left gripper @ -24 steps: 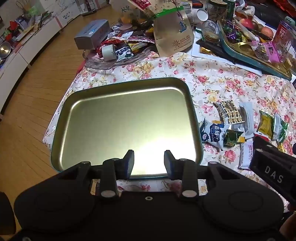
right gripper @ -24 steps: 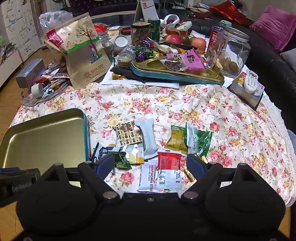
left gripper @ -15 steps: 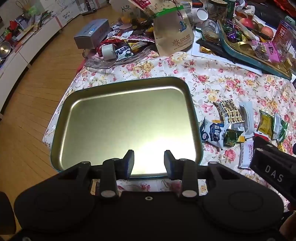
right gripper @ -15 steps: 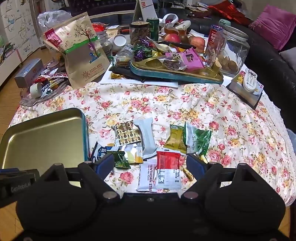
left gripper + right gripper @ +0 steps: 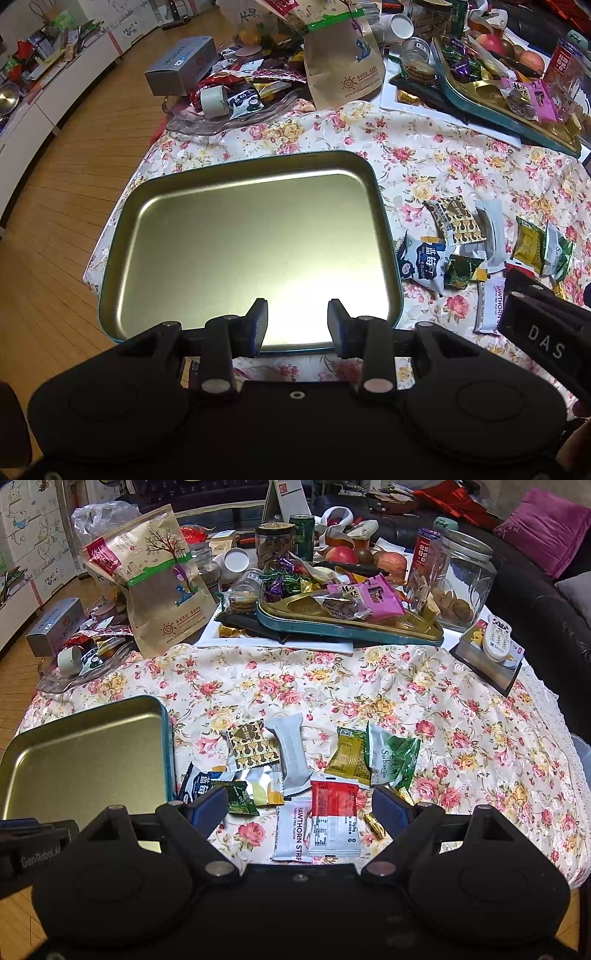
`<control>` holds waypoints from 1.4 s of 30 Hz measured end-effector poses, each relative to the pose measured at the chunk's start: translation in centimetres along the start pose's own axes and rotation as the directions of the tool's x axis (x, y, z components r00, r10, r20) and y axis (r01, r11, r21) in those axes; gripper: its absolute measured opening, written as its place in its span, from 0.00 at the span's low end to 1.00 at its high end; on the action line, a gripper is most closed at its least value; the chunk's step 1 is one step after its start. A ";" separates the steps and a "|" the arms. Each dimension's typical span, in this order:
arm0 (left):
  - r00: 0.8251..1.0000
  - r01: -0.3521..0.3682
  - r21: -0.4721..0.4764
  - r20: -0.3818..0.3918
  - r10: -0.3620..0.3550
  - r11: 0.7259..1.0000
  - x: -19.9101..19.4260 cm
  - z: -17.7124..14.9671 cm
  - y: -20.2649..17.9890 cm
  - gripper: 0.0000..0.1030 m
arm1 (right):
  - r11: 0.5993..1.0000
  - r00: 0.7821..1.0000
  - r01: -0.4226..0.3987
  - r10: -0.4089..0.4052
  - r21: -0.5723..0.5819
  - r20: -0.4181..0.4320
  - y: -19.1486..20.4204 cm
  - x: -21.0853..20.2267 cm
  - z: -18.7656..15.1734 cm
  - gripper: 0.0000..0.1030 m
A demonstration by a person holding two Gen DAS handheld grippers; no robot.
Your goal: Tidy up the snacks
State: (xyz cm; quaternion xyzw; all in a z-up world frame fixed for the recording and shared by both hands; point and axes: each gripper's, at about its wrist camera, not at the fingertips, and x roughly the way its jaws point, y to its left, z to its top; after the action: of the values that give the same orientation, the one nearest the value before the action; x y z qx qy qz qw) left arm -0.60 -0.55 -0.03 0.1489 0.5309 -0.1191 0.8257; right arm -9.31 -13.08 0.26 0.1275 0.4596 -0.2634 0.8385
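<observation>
Nothing has been sorted yet, by the look of it. The gold tray (image 5: pixel 236 243) is seen lying bare on the floral table (image 5: pixel 369 686), not a single packet inside it. The loose snacks (image 5: pixel 303 771) are scattered just beside the tray, at its three o'clock in the left wrist view: a blue-and-white packet (image 5: pixel 424 264) nearest the rim, a patterned brown packet (image 5: pixel 251 747), a long white bar (image 5: pixel 291 753), a green pouch (image 5: pixel 391 757), a red-and-white packet (image 5: pixel 334 819) and a hawthorn strip (image 5: pixel 291 830) among them.

The left hand-held gripper (image 5: pixel 297 323) is held over the tray's six o'clock edge, jaws apart, nothing between them. The right hand-held gripper (image 5: pixel 299 806) is poised above the pile with jaws spread wide and empty; the red-and-white packet is framed between them but not touched.

So the whole job is judged still ahead: every loose packet remains to be picked up and laid in the tray.
</observation>
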 end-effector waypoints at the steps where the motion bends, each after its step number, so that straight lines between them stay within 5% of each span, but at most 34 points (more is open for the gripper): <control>1: 1.000 0.000 0.001 0.000 0.000 1.000 0.0 0.0 0.0 0.44 | 1.000 1.000 0.001 -0.001 0.000 0.000 0.0 0.0 0.0 0.86; 42: 1.000 0.019 0.009 -0.014 -0.018 1.000 -0.1 0.0 -0.7 0.44 | 1.000 0.999 0.015 -0.015 0.019 -0.044 -0.4 0.7 -0.2 0.86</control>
State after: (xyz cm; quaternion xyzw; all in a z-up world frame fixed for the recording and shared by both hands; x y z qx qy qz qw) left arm -0.92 -1.21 -0.02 0.1486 0.5375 -0.1282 0.8201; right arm -9.38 -13.48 -0.43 0.1380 0.4760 -0.2715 0.8250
